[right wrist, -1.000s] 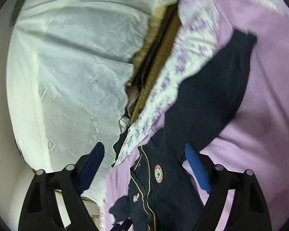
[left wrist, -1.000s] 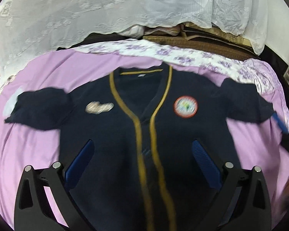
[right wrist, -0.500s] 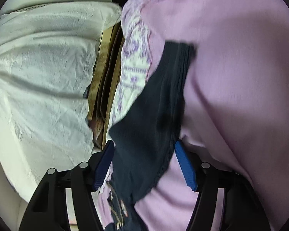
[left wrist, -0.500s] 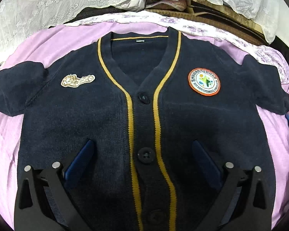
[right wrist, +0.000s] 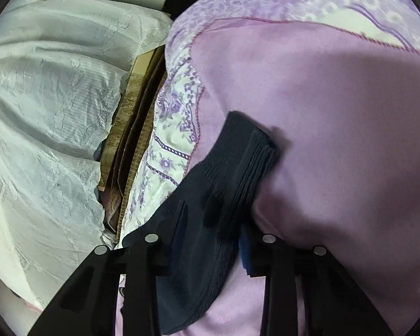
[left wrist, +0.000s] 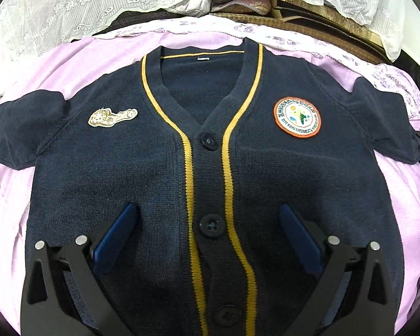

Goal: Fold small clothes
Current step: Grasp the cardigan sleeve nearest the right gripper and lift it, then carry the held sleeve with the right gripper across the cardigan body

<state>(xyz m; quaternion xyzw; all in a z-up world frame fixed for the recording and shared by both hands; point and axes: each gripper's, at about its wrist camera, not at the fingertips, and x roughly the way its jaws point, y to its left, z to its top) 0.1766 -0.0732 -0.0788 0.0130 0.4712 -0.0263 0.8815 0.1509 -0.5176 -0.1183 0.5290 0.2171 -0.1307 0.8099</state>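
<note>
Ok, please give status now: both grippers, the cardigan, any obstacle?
Left gripper open over cardigan front. Right gripper closing, sleeve between jaws. Cardigan flat, buttoned. No obstacle seen.

The cardigan [left wrist: 142, 173] is navy knit with two mustard-yellow stripes [left wrist: 189, 168] flanking black buttons [left wrist: 208, 140]. To one side of the stripes sits a round patch [left wrist: 297, 117], orange-rimmed, white and green inside; to the other a cream-gold badge [left wrist: 112, 116]. Under the cardigan lies a plain lilac blanket [right wrist: 336, 112], edged by purple-flowered white fabric [right wrist: 179, 128]. Beyond is white lace cloth [left wrist: 70, 5].
</note>
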